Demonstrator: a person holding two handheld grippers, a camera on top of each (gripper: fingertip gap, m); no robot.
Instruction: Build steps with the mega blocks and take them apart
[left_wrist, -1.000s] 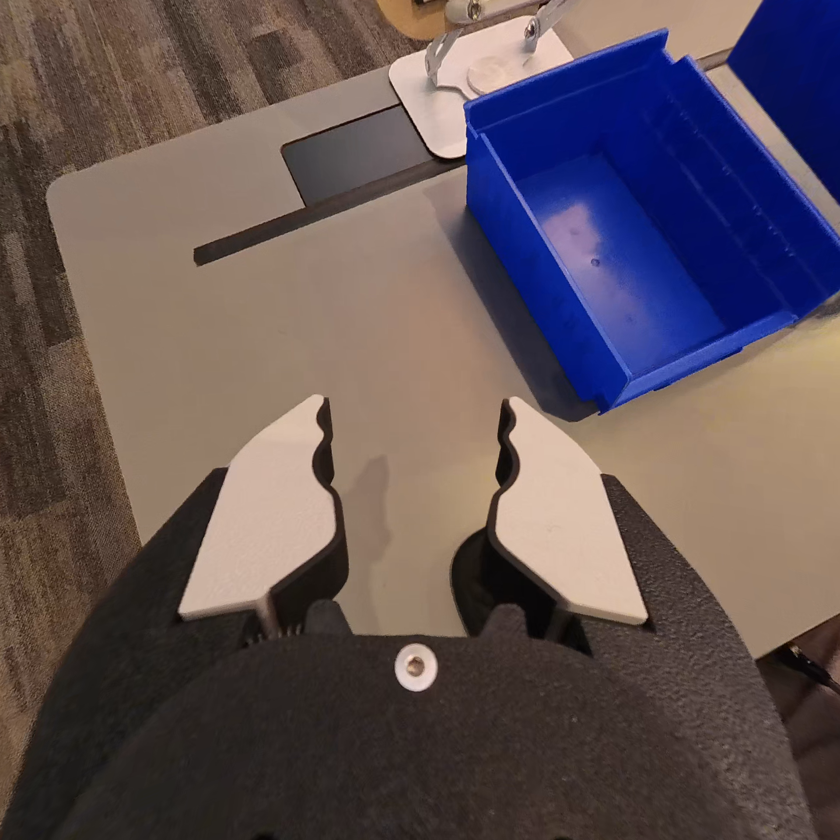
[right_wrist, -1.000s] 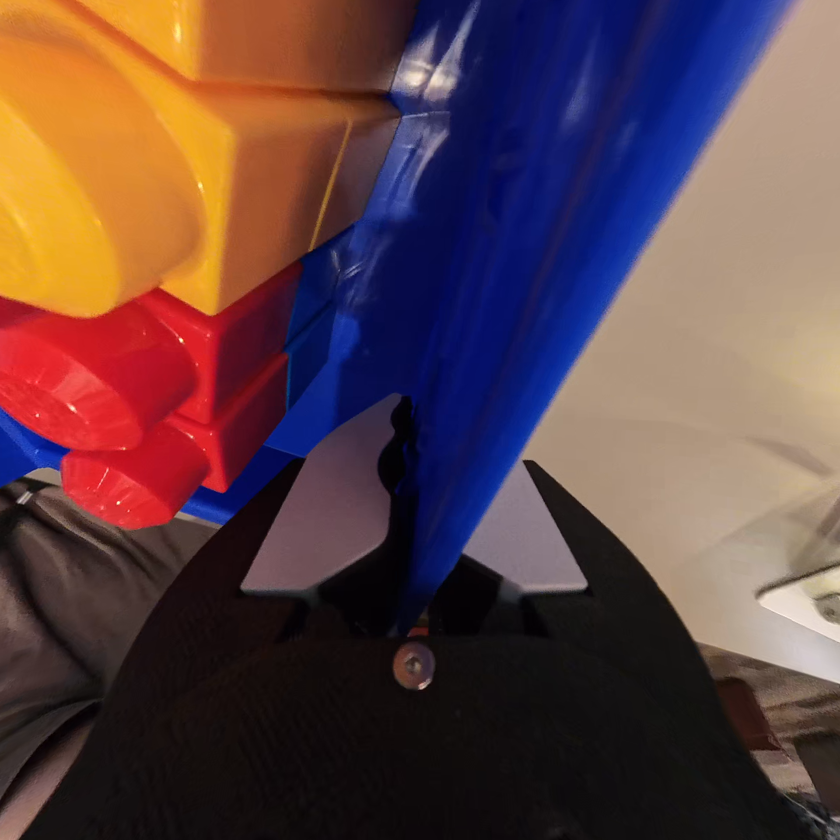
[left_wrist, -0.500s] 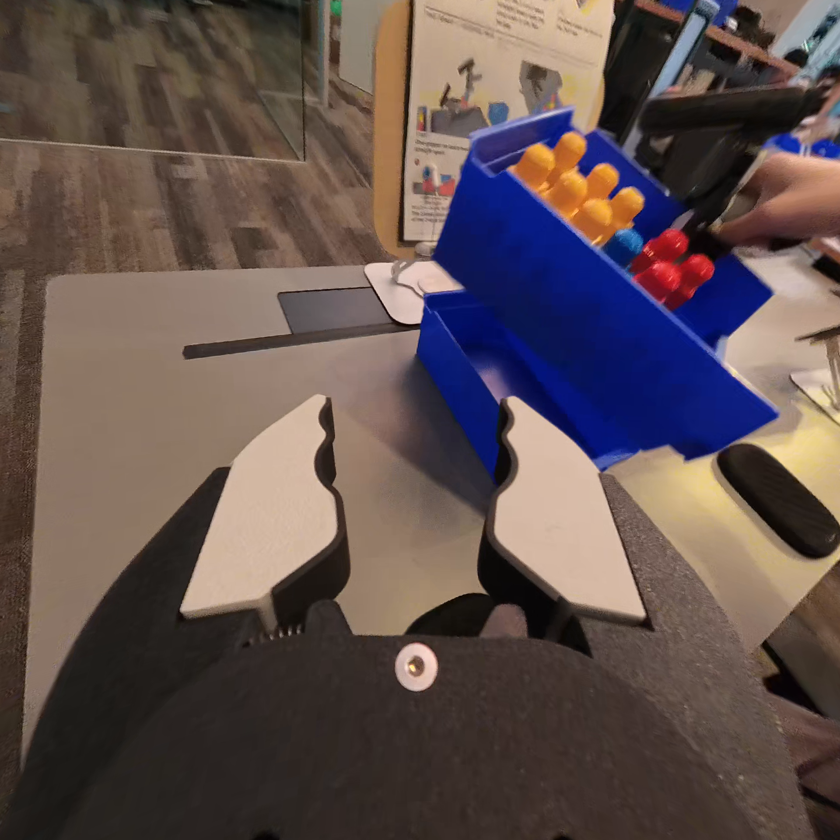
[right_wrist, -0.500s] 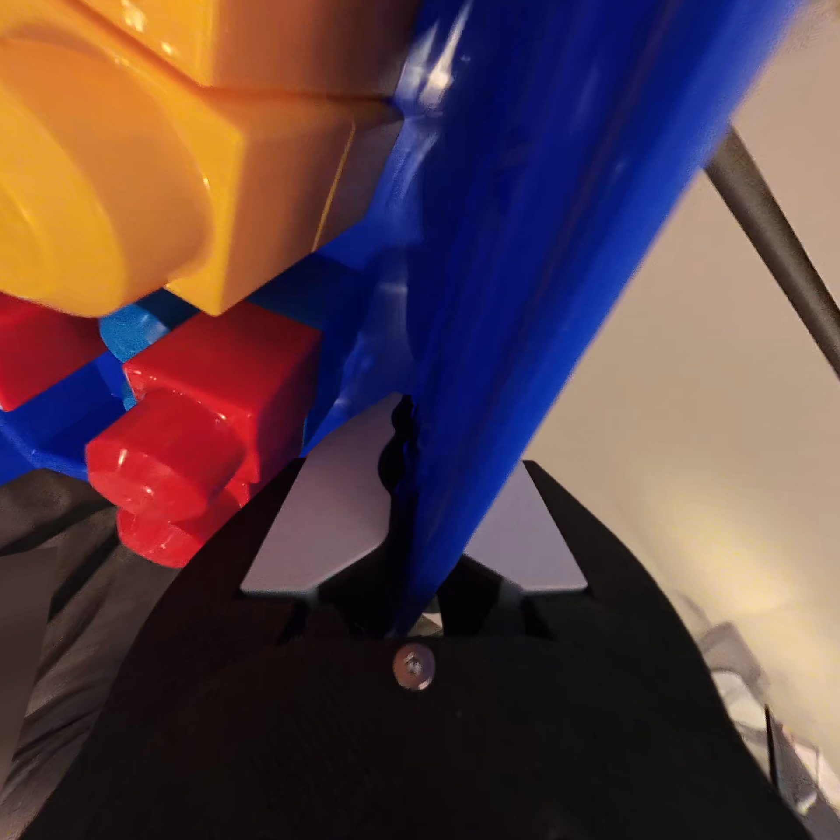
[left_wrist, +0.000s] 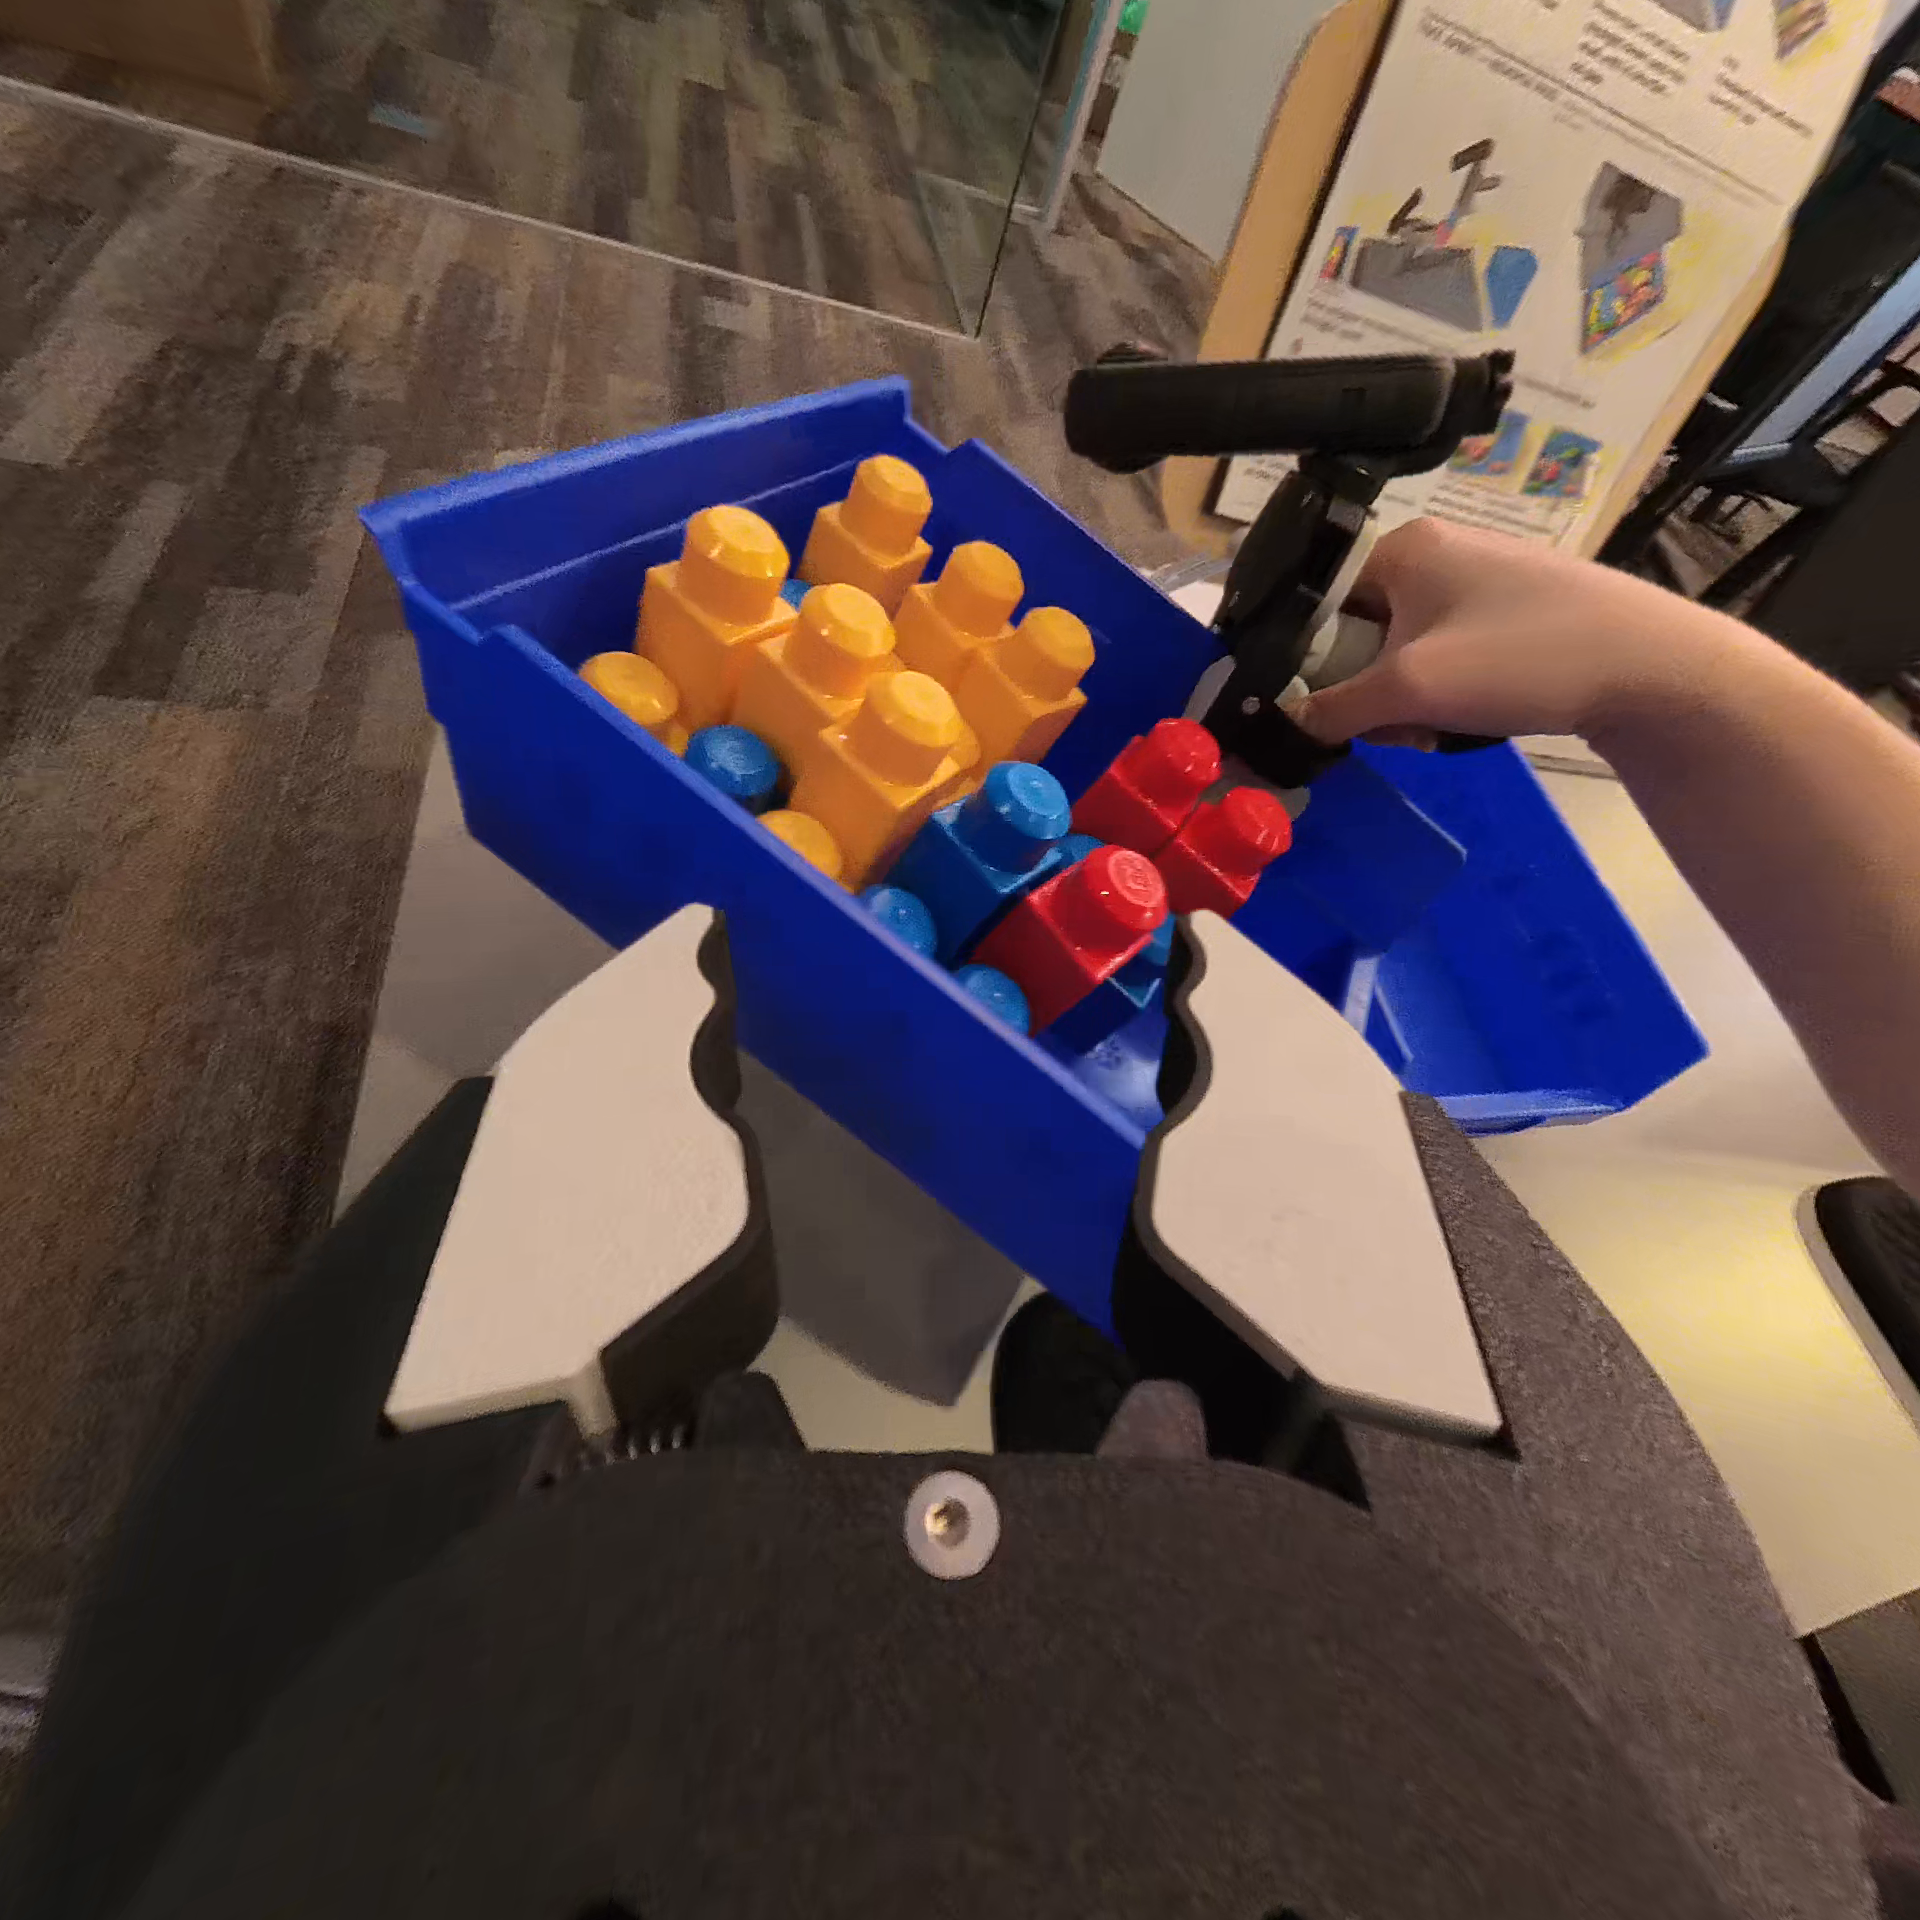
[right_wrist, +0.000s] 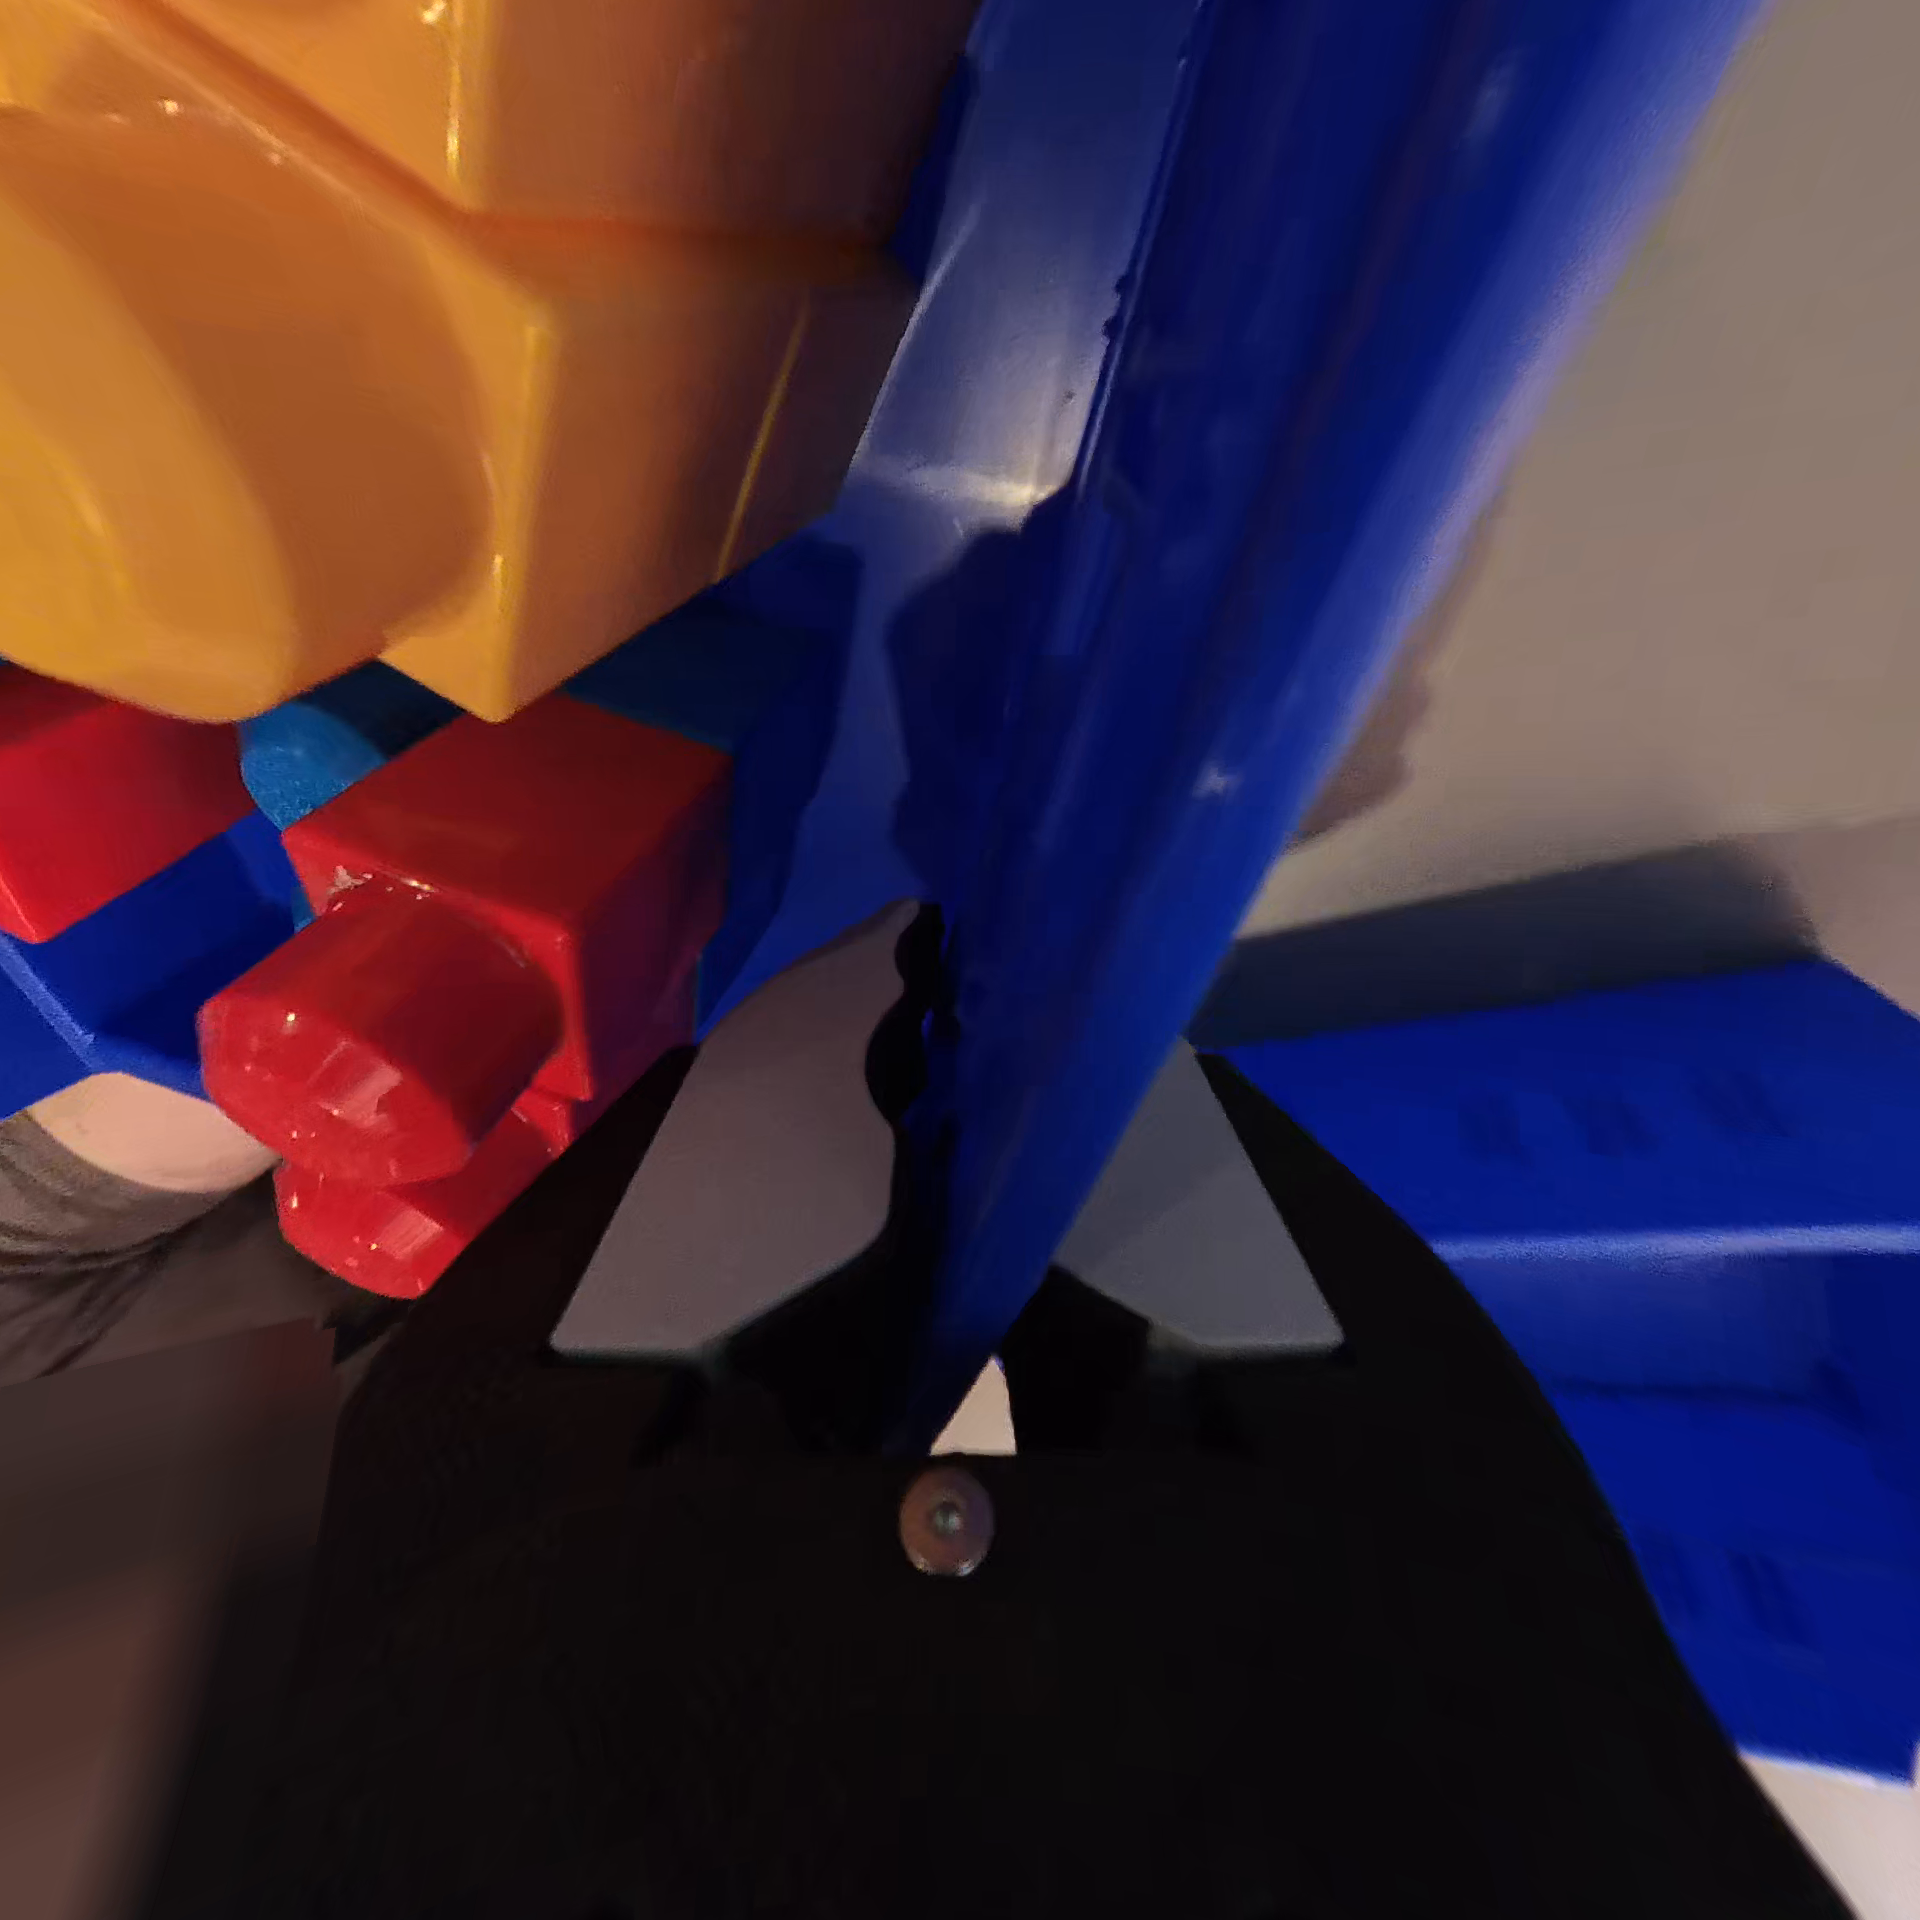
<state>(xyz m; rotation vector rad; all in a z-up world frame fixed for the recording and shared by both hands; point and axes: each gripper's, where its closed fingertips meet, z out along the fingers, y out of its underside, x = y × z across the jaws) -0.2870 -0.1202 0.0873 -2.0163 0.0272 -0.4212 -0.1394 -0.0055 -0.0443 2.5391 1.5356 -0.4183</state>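
- The grey table (left_wrist: 1704, 1340) fills the lower right of the left wrist view, with patterned carpet (left_wrist: 208, 520) beyond it from 9 to 12 o'clock.
- A poster board (left_wrist: 1558, 208) stands at 1 o'clock.
- A blue bin (left_wrist: 883, 1039) full of blocks is tilted and lifted off the table, at the centre of the left view.
- A second blue bin (left_wrist: 1538, 966) rests on the table at 3 o'clock, partly under the tilted one.
- The left gripper (left_wrist: 951, 966) has its jaws spread wide; the near wall of the tilted bin sits between them, and contact cannot be told.
- The right gripper (right_wrist: 1029, 997) has its jaws pinching the tilted bin's wall; in the left view a hand (left_wrist: 1475, 634) holds it at 2 o'clock.
- Orange mega blocks (left_wrist: 862, 665) crowd the bin's upper end toward 12 o'clock.
- Red blocks (left_wrist: 1153, 831) and blue blocks (left_wrist: 987, 831) lie at its lower end.
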